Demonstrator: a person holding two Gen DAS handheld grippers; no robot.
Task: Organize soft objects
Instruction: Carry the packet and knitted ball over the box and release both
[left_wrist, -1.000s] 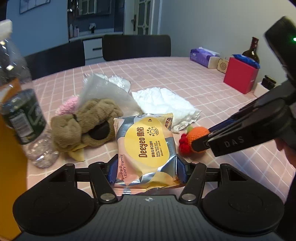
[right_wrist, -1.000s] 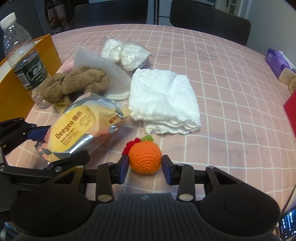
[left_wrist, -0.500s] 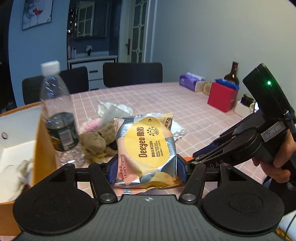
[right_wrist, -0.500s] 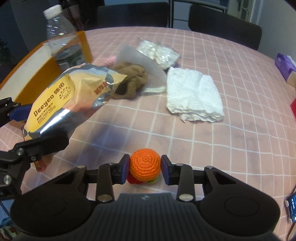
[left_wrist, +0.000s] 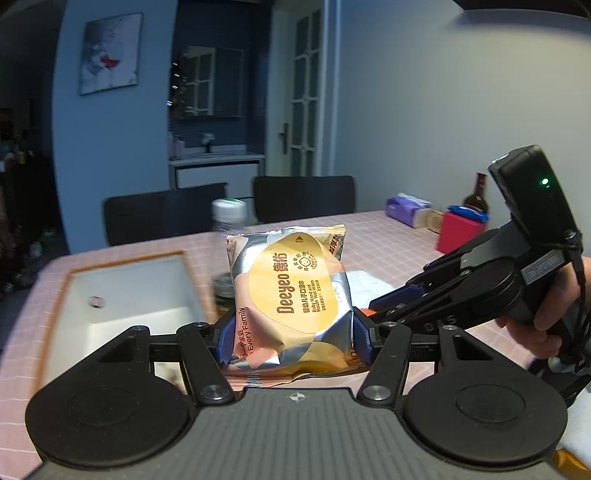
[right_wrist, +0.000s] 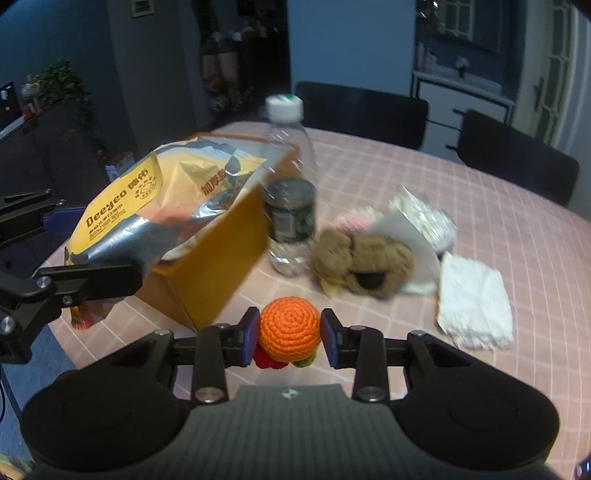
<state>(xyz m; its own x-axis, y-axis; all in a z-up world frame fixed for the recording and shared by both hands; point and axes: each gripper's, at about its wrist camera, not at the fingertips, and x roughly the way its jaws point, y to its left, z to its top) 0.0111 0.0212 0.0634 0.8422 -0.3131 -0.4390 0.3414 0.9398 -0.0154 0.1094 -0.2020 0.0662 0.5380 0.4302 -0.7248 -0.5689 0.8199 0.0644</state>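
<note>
"deeyeo" wet-wipes pack (left_wrist: 291, 295) clamped in left gripper (left_wrist: 291, 336), crochet orange (right_wrist: 289, 329) squeezed in right gripper (right_wrist: 289, 332)

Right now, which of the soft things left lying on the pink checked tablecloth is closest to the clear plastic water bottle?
The brown plush toy: it lies right beside the bottle, while the folded white cloth sits farther right.

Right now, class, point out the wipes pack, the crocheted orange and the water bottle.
wipes pack (left_wrist: 291, 291), left wrist view, yellow label.
crocheted orange (right_wrist: 289, 328), right wrist view, front face.
water bottle (right_wrist: 291, 210), right wrist view, dark label.
</note>
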